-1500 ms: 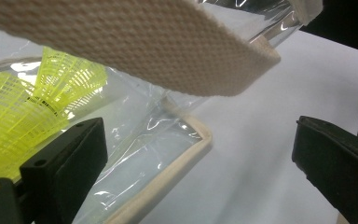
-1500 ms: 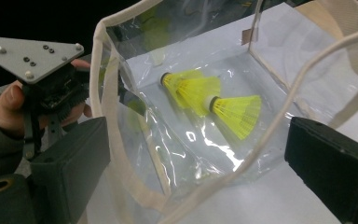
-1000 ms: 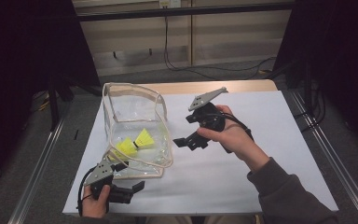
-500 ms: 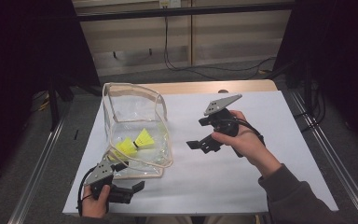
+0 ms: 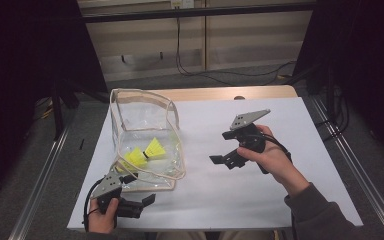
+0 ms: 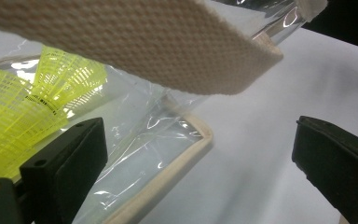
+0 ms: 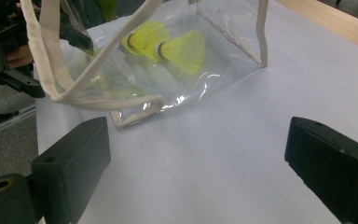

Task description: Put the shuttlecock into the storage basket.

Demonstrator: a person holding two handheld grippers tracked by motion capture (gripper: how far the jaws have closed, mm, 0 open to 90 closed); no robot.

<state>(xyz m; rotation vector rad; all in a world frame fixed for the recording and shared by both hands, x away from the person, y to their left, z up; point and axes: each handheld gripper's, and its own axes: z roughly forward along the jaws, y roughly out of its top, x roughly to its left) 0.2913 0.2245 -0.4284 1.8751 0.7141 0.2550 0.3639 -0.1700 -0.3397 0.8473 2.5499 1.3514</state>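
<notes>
Clear plastic bag (image 5: 145, 135) stands on the white counter (image 5: 260, 200), left of centre, 2 yellow shuttlecocks (image 5: 145, 152) lying inside on its floor. Left tongs (image 5: 130, 205) sit at the bag's near corner, jaws apart, empty, just under a cream webbing strap (image 6: 135, 42). Right tongs (image 5: 225, 160) hover well right of the bag, jaws wide, empty. Judgement: bag light, floppy, film slippery; the woven strap or cream edging (image 6: 177, 177) gives the surest grip. Shuttlecocks featherlight, skirts crushable.
</notes>
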